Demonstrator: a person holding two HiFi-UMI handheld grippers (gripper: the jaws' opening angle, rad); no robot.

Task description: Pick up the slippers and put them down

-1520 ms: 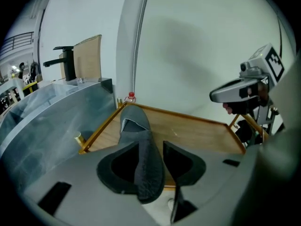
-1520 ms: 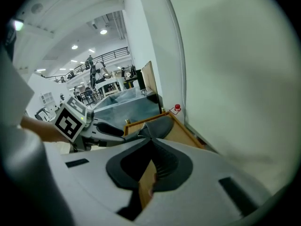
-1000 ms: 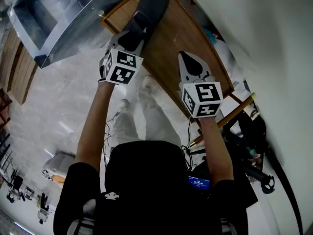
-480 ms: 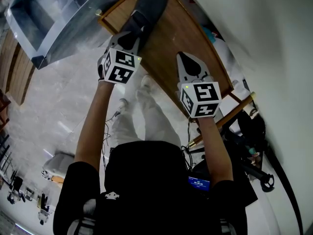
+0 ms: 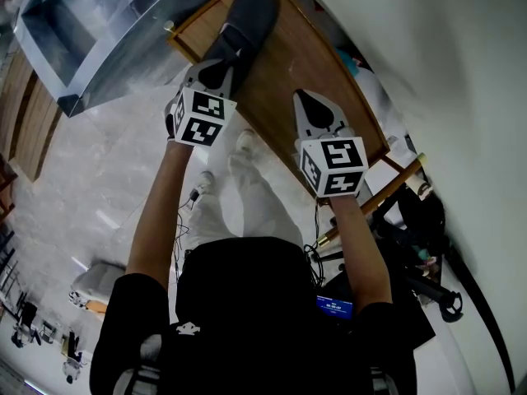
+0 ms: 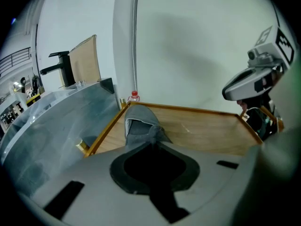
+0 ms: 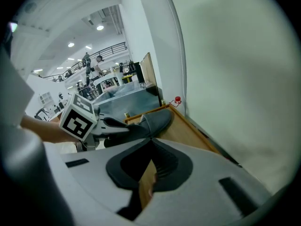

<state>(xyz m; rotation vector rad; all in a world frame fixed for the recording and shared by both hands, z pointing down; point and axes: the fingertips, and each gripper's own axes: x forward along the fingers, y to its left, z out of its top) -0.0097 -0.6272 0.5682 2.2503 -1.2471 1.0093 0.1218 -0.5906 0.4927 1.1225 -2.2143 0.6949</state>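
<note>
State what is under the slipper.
The slipper lies on a wooden table; the left claw has just been closing on its heel. The tabletop directly beneath its sole is covered.

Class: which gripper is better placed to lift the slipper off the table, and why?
Left. The left gripper has just been closing its jaws on the heel of the slipper; the right gripper hangs empty over the table, apart from it.
</note>
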